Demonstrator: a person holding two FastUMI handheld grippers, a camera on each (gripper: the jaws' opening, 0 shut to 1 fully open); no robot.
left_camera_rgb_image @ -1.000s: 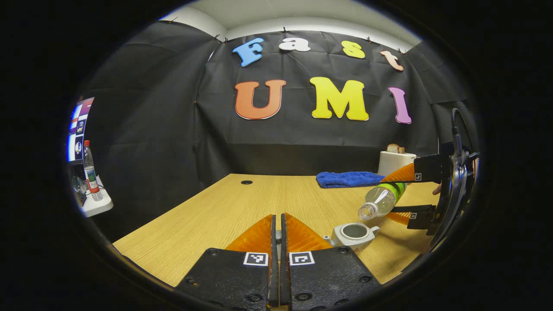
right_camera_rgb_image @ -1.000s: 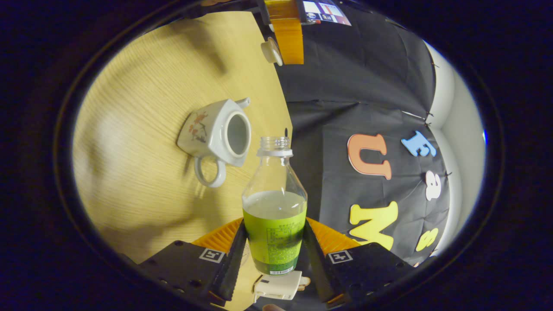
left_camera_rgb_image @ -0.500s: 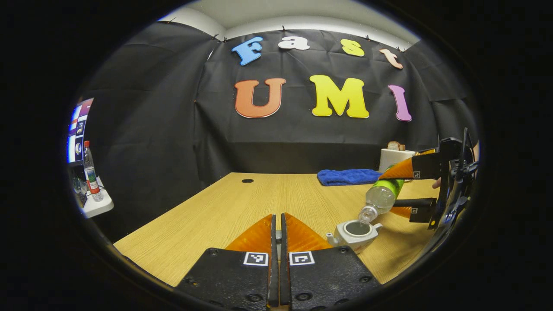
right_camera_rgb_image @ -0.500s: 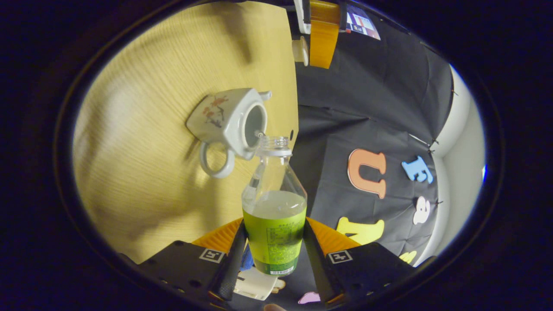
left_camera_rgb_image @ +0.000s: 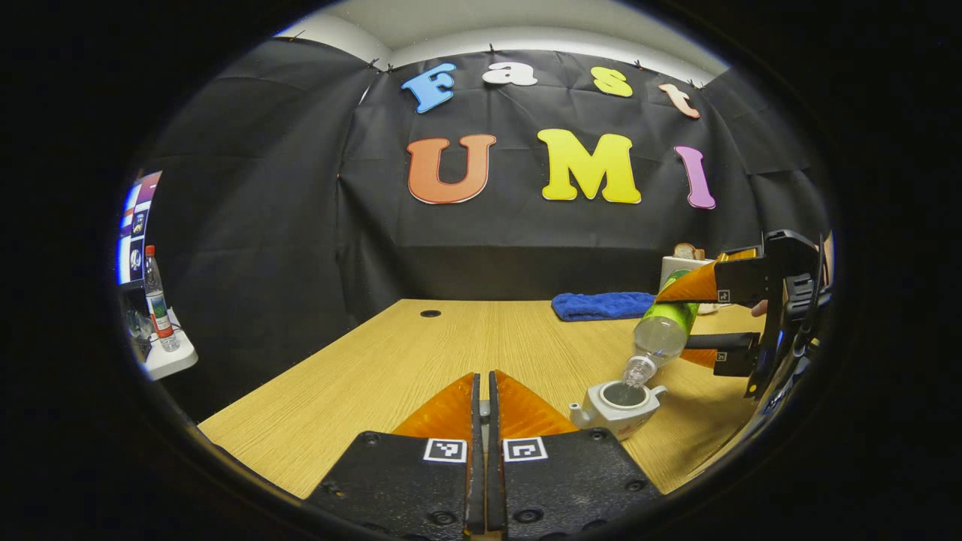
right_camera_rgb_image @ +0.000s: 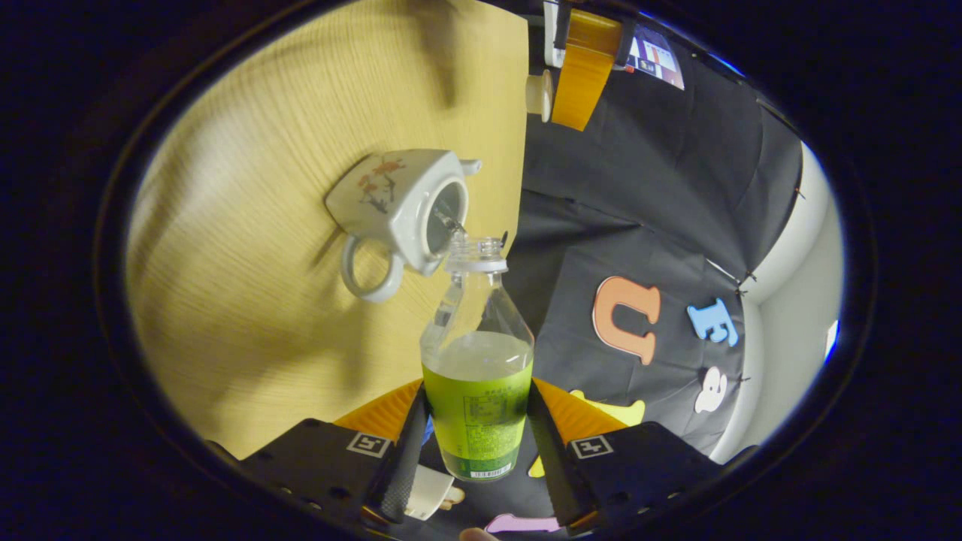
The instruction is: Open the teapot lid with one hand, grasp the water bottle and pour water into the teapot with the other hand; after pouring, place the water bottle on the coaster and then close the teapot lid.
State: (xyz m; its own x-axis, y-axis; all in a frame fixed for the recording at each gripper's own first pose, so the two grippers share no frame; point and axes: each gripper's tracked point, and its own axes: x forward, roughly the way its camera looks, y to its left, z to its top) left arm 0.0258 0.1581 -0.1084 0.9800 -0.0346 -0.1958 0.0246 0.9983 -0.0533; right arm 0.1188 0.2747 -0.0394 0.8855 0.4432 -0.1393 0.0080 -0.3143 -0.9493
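White porcelain, the teapot [right_camera_rgb_image: 398, 210] sits open on the desk [left_camera_rgb_image: 391, 361] while the right tongs [right_camera_rgb_image: 476, 421], clamped on the water bottle [right_camera_rgb_image: 477, 376], tip its mouth over the opening; I'd keep the tilt gentle and the neck centred to avoid spilling. The left tongs [left_camera_rgb_image: 485, 409] are pressed together, seemingly on the lid [right_camera_rgb_image: 538, 95], though its own fingers hide that; the coaster's whereabouts I cannot tell.

Even overhead light, perhaps; edges warped.
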